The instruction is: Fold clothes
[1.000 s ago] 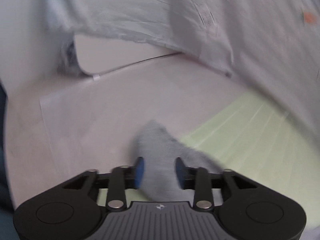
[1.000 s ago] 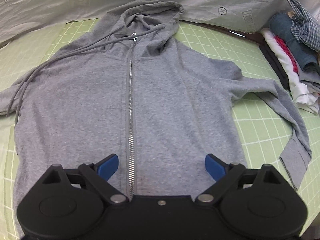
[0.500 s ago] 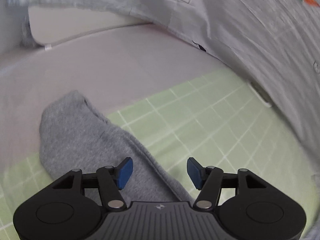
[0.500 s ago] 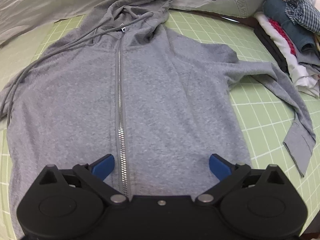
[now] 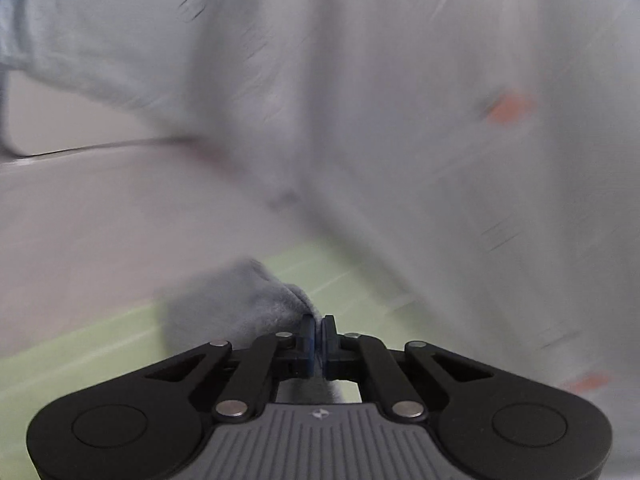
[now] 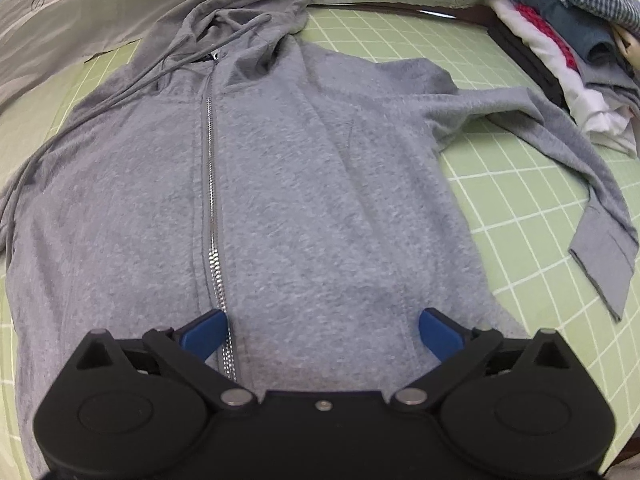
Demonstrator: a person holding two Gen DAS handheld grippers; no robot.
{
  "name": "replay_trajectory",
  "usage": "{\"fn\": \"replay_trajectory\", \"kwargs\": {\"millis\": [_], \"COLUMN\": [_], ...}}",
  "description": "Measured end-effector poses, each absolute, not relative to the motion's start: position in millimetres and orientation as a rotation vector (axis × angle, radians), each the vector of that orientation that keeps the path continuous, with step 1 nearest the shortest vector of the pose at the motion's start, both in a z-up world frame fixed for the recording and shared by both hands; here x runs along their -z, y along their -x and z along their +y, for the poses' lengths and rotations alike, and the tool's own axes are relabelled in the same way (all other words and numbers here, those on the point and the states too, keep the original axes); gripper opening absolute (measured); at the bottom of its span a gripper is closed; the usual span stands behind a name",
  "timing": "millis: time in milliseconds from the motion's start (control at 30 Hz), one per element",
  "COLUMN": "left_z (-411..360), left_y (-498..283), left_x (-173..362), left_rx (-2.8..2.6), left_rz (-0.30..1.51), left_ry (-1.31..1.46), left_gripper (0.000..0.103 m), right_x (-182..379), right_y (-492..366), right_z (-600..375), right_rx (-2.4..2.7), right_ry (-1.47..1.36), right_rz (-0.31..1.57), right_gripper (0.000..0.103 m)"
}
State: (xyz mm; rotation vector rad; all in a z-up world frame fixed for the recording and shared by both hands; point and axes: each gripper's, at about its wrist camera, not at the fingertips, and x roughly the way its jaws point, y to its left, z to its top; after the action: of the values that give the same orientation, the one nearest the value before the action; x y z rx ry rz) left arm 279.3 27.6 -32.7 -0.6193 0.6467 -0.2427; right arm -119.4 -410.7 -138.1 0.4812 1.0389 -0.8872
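Below the right tool (image 6: 322, 330), whose jaws are spread wide and grasp nothing, a grey zip-up fleece hoodie (image 6: 280, 184) is laid flat on the green gridded cutting mat (image 6: 532, 216), its hood farthest from the tool. A grey sleeve end (image 5: 244, 304) is clenched by the left tool (image 5: 318, 334), whose jaws have just closed on it.

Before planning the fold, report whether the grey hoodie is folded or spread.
Spread. The grey hoodie lies flat and zipped on the green grid mat, one sleeve stretched sideways, hood up top.
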Motion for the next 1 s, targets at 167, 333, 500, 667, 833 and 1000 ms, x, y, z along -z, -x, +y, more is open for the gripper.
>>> {"fn": "replay_trajectory", "kwargs": {"millis": [167, 333, 500, 667, 833, 1000], "left_z": [41.7, 66.8, 80.7, 41.6, -18.5, -48.0], "left_y": [-242.2, -221.9, -210.2, -216.1, -217.8, -220.2], "left_x": [18.0, 81.3, 104.7, 78.1, 84.2, 105.9], "left_rx": [0.255, -0.019, -0.068, 0.065, 0.301, 0.286], "left_rz": [0.543, 0.817, 0.942, 0.856, 0.878, 0.909], "left_ry": [0.559, 0.463, 0.414, 0.189, -0.06, -0.231], "left_gripper": [0.003, 0.003, 0.023, 0.044, 0.055, 0.06], "right_x": [139.8, 140.6, 139.9, 139.4, 139.4, 139.6], "right_y": [118.6, 118.1, 118.1, 117.6, 117.0, 118.3], "right_z": [-415.7, -416.6, -416.1, -414.9, -414.3, -411.6], "right_rx": [0.894, 0.899, 0.897, 0.905, 0.919, 0.922], "right_ry": [-0.509, -0.518, -0.512, -0.511, -0.518, -0.51], "right_rz": [1.028, 1.02, 1.021, 1.016, 1.005, 0.995], "right_gripper": [0.103, 0.103, 0.103, 0.103, 0.103, 0.103]}}
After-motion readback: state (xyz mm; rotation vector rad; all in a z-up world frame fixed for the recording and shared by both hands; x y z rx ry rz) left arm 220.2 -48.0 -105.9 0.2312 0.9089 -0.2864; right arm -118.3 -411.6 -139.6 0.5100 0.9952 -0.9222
